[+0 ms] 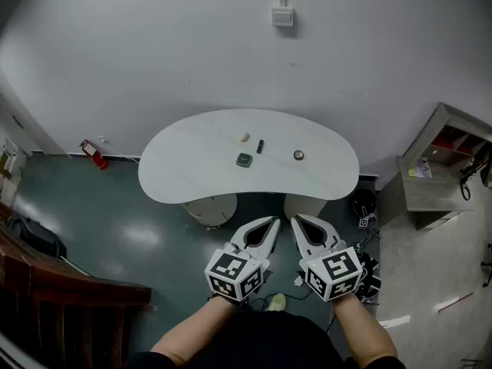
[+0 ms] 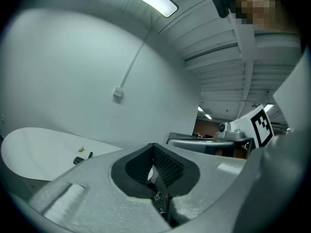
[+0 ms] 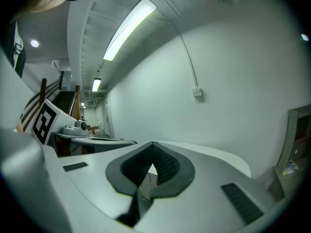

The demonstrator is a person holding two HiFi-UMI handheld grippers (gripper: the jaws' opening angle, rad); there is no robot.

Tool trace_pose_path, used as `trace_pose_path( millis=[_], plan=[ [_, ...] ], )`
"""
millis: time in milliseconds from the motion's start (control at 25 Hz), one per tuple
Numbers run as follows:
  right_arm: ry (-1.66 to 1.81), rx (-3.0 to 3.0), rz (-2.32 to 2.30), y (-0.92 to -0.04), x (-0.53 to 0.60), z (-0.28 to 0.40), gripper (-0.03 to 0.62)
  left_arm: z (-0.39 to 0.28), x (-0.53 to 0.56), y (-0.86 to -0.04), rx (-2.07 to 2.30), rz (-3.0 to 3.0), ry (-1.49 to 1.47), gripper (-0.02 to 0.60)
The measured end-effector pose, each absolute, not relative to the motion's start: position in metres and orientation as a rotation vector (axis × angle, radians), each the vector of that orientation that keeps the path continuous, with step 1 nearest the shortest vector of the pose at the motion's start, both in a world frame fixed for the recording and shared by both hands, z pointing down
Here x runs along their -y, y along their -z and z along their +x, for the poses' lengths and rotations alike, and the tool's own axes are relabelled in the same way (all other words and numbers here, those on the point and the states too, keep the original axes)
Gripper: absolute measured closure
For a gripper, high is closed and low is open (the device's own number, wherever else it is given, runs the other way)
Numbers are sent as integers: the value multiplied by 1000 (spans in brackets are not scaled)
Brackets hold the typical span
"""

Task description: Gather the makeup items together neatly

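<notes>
- A white kidney-shaped table (image 1: pixel 184 167) stands against a plain white wall, with teal floor around it.
- The left gripper (image 1: pixel 274 221) and right gripper (image 1: pixel 295 220) are both closed on nothing, well short of the table. Step closer and open the jaws before reaching.
- The makeup items lie scattered mid-table: a dark square compact (image 1: pixel 244 160), a dark stick (image 1: pixel 260 146), a pale nub (image 1: pixel 244 137), and a round pot (image 1: pixel 298 155) apart to the right.

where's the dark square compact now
Head view: the dark square compact lies centrally on the white curved table, just left of the small black stick.

Four small makeup items (image 1: pixel 244 160) lie scattered on the white table (image 1: pixel 184 171).
</notes>
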State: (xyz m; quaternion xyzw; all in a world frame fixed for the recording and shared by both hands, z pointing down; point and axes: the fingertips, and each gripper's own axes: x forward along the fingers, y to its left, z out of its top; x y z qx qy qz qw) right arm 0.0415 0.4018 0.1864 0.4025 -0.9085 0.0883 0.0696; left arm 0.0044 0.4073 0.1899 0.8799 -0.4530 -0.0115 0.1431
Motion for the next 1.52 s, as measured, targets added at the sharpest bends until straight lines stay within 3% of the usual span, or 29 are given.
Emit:
trace_pose_path(
  millis=[960, 1240, 1520],
  plan=[
    [-249, 2858, 1161, -164, -357, 46, 582, -9, -371, -180, 1394, 2533, 57, 572],
    [-407, 2819, 1187, -198, -376, 82, 582, 22, -397, -211, 1356, 2494, 3, 572],
    [-461, 2795, 1223, -214, -354, 71, 582, 11, -366, -218, 1349, 2482, -2, 572]
  ],
)
